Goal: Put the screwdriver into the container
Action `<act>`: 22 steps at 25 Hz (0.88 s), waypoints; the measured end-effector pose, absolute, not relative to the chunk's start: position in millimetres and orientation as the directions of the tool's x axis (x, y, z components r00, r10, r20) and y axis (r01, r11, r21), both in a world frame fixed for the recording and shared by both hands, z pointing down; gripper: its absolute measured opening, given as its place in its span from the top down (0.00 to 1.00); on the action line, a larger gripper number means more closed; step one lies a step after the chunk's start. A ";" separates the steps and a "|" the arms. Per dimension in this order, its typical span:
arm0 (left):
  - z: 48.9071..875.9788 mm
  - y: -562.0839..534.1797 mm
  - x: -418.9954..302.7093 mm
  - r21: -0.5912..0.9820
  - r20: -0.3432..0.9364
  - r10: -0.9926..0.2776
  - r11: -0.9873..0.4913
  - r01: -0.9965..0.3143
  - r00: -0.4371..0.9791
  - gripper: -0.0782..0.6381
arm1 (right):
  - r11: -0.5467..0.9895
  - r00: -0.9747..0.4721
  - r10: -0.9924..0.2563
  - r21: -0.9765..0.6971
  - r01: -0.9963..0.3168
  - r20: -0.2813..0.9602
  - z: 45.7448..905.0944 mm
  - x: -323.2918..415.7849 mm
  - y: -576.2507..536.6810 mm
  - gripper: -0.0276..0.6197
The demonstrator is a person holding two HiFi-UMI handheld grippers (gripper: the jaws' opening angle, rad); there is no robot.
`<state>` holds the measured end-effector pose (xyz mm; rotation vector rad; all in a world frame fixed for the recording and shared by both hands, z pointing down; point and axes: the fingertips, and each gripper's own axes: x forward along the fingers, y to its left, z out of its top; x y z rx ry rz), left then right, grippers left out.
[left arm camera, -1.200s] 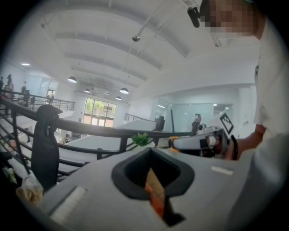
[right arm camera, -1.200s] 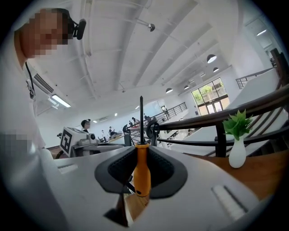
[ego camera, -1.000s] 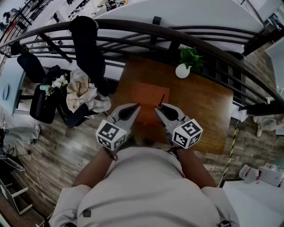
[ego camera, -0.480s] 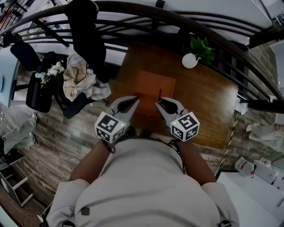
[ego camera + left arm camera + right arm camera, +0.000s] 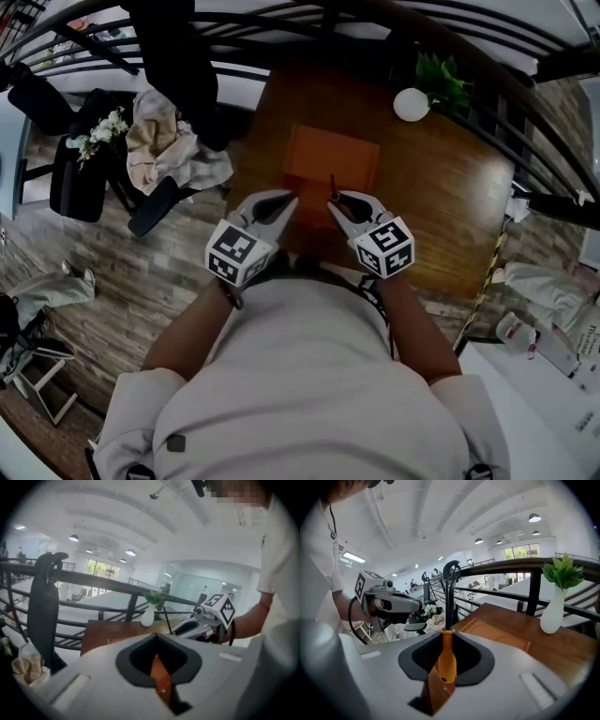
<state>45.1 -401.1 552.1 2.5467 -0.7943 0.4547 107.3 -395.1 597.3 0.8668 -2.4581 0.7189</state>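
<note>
An orange-handled screwdriver (image 5: 446, 660) stands upright between the jaws of my right gripper (image 5: 447, 631), which is shut on the handle; its black shaft (image 5: 449, 599) points up. In the head view the right gripper (image 5: 334, 199) hovers at the near edge of the shallow orange container (image 5: 333, 159), with the screwdriver (image 5: 331, 184) over that edge. The container (image 5: 497, 633) lies on the wooden table (image 5: 441, 216). My left gripper (image 5: 289, 198) hangs beside the right one, jaws together and empty. In its own view the left gripper (image 5: 157, 634) shows the right gripper (image 5: 180, 629) to its right.
A white vase with a green plant (image 5: 412, 103) stands at the table's far right, also in the right gripper view (image 5: 553, 613). A black railing (image 5: 281, 19) runs behind the table. A chair draped with clothes (image 5: 159, 141) and flowers sits left of the table.
Both grippers have sunk toward the table, and the right one still holds the screwdriver. The container and table now look nearer and larger.
</note>
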 end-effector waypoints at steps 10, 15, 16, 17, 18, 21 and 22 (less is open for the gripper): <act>609.1 -400.1 47.6 0.339 0.499 -0.383 -0.739 -0.582 0.777 0.89 | 0.681 -0.680 -0.325 -0.336 -0.651 0.657 666.7 101.9 -382.9 0.83; 620.6 -397.9 51.6 0.334 0.516 -0.364 -0.748 -0.574 0.775 0.89 | 0.667 -0.658 -0.295 -0.344 -0.661 0.693 696.6 103.9 -380.7 0.83; 622.3 -398.1 52.9 0.332 0.516 -0.364 -0.750 -0.573 0.775 0.89 | 0.665 -0.653 -0.291 -0.343 -0.664 0.699 701.6 105.1 -381.0 0.83; 624.4 -398.3 53.9 0.333 0.518 -0.362 -0.750 -0.572 0.776 0.89 | 0.664 -0.646 -0.287 -0.339 -0.666 0.707 706.7 105.9 -381.1 0.83; 627.5 -398.5 54.0 0.336 0.521 -0.357 -0.748 -0.572 0.775 0.89 | 0.667 -0.640 -0.280 -0.334 -0.666 0.716 712.2 106.0 -380.9 0.83; 641.7 -398.8 52.0 0.345 0.541 -0.337 -0.746 -0.569 0.770 0.89 | 0.678 -0.621 -0.251 -0.322 -0.660 0.743 729.8 102.7 -381.0 0.83; 646.2 -399.0 51.9 0.346 0.547 -0.331 -0.747 -0.568 0.769 0.89 | 0.681 -0.615 -0.243 -0.320 -0.659 0.750 735.0 101.8 -381.1 0.83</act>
